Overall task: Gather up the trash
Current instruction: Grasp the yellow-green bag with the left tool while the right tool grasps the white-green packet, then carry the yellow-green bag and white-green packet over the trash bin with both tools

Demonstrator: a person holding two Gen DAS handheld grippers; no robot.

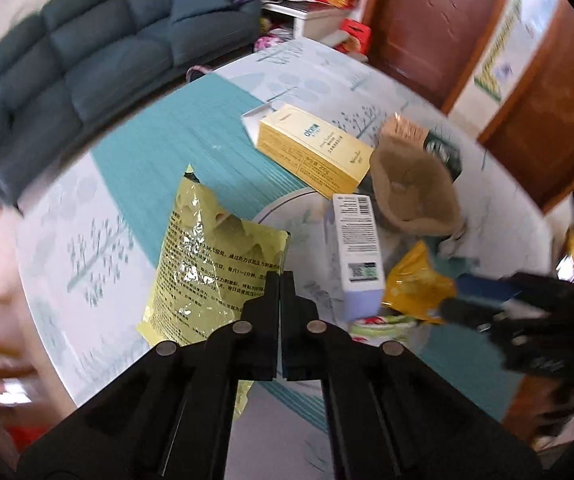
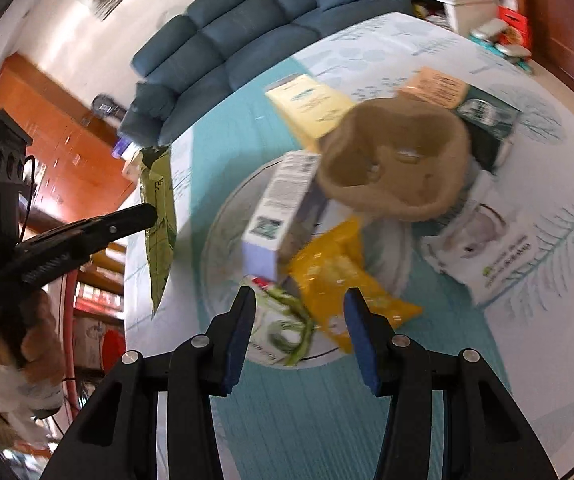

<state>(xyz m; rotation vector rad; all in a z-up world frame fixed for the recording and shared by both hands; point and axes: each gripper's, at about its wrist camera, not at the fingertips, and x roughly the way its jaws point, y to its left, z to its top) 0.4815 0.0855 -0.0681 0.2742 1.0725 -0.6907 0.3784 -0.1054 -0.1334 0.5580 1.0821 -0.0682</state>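
Observation:
My left gripper (image 1: pixel 280 280) is shut on the lower edge of a crinkled yellow-green foil packet (image 1: pixel 211 256). In the right wrist view that packet (image 2: pixel 161 216) hangs from the left gripper (image 2: pixel 152 212) off the table's left side. My right gripper (image 2: pixel 299 304) stands open over a yellow snack bag (image 2: pixel 339 280) and a green-and-white wrapper (image 2: pixel 283 328), with nothing between its pads. An open brown paper bag (image 1: pixel 415 192) sits behind these, and a white and lavender box (image 1: pixel 357 240) lies next to it. The right gripper (image 1: pixel 459 298) shows at the right edge of the left wrist view.
A yellow carton (image 1: pixel 311 148), a dark green pack (image 2: pixel 487 120) and a white pouch (image 2: pixel 483 248) lie around the paper bag on the teal-and-white tablecloth (image 1: pixel 167 148). A blue sofa (image 1: pixel 107 52) stands beyond the table, wooden doors (image 1: pixel 415 20) to the right.

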